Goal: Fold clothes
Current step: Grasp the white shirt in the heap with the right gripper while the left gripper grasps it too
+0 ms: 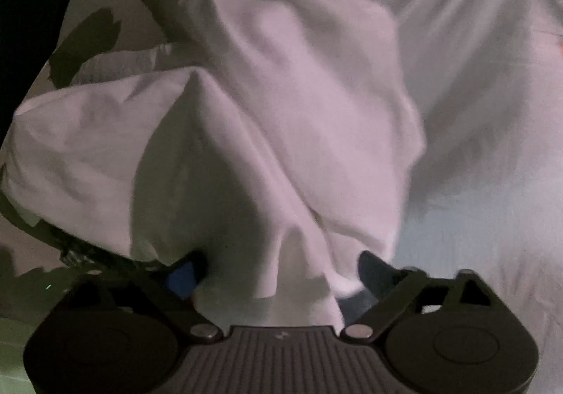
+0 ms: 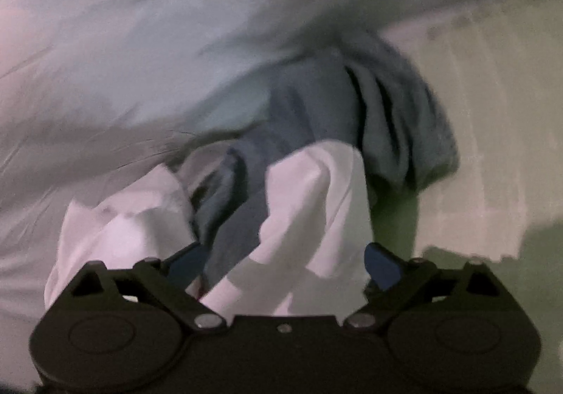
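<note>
In the left wrist view a crumpled white garment rises in tall folds right in front of my left gripper. Its lower edge lies between the two blue fingers, which stand wide apart; cloth hides their tips. In the right wrist view my right gripper also stands open, with white cloth and a grey-blue garment bunched between its fingers. The blue garment stretches away toward the upper right. Both views are blurred.
A pale wrinkled bed sheet lies under the clothes and fills the far side of the right wrist view as the sheet. Dark patterned fabric sits at the left. A greenish pale surface lies to the right.
</note>
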{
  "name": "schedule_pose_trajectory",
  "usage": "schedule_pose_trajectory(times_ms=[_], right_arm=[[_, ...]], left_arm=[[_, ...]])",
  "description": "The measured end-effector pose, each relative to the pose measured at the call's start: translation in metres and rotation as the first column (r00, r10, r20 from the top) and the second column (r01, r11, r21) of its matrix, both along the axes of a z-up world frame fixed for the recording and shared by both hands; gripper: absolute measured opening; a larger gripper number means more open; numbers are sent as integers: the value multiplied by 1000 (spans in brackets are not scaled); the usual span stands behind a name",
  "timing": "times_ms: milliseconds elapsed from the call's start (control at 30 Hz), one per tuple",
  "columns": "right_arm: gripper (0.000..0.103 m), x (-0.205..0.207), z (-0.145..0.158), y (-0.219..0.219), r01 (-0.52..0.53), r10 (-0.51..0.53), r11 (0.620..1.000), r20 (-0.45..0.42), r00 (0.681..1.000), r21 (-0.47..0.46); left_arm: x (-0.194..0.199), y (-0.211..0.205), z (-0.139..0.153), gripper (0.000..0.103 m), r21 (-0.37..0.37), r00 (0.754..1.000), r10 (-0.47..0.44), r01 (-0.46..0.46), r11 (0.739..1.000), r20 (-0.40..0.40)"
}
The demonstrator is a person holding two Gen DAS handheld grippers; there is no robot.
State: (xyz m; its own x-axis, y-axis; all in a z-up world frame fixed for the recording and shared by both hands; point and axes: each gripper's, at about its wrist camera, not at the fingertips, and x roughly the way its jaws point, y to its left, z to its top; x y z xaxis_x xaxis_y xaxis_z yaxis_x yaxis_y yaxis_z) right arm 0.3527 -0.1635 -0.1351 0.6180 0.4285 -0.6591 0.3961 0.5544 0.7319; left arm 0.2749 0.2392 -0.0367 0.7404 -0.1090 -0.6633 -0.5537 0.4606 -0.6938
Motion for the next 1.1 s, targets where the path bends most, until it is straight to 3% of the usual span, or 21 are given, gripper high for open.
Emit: schedule_pose_trajectory(times_ms=[33, 100, 133, 200, 233, 300, 433, 600, 733, 867, 1033, 1100], right_arm=[[93, 4, -7, 3, -8, 8, 1000, -32, 999, 2], [67, 9, -22, 8, -15, 15, 1000, -84, 996, -1], [60, 7, -26, 9, -21, 22, 1000, -85, 996, 7], [31, -2, -29, 6, -32, 33, 999, -42, 999, 32], [26, -9, -26, 3, -38, 39, 999, -12, 999, 31], [19, -24, -18, -4, -49, 48, 999, 37, 998, 16], [16, -66, 1, -23, -14, 22, 998, 130, 991, -59], [15, -141, 25, -73, 83, -45, 983, 226, 973, -163], [14, -222, 37, -149, 200, -144, 957, 255, 956, -210], [14, -311, 46, -228, 323, -252, 907, 263, 931, -272], [13, -430, 63, -317, 484, -384, 785, 310, 870, -386], [13, -478, 75, -360, 545, -437, 714, 328, 838, -439]], left_arm=[[4, 1, -5, 70, -22, 1000, 14, -15, 1000, -28], [7, 2, -14, 62, -52, 998, 34, -37, 998, -58], [6, 1, -16, 56, -48, 997, 43, -46, 998, -65], [3, -4, -14, 45, -4, 997, 44, -44, 999, -70], [0, -6, -12, 41, 13, 997, 38, -37, 999, -64], [-5, -12, -6, 34, 37, 998, 17, -15, 999, -55], [-37, -73, 7, 21, 120, 991, -130, 134, 984, -39], [-78, -156, 22, 18, 230, 946, -322, 323, 918, -39], [-112, -222, 35, 18, 315, 883, -467, 459, 831, -54], [-145, -289, 44, 16, 388, 798, -598, 577, 719, -78], [-211, -413, 36, 16, 406, 644, -765, 706, 580, -26], [-235, -464, 35, 16, 386, 558, -830, 769, 510, -15]])
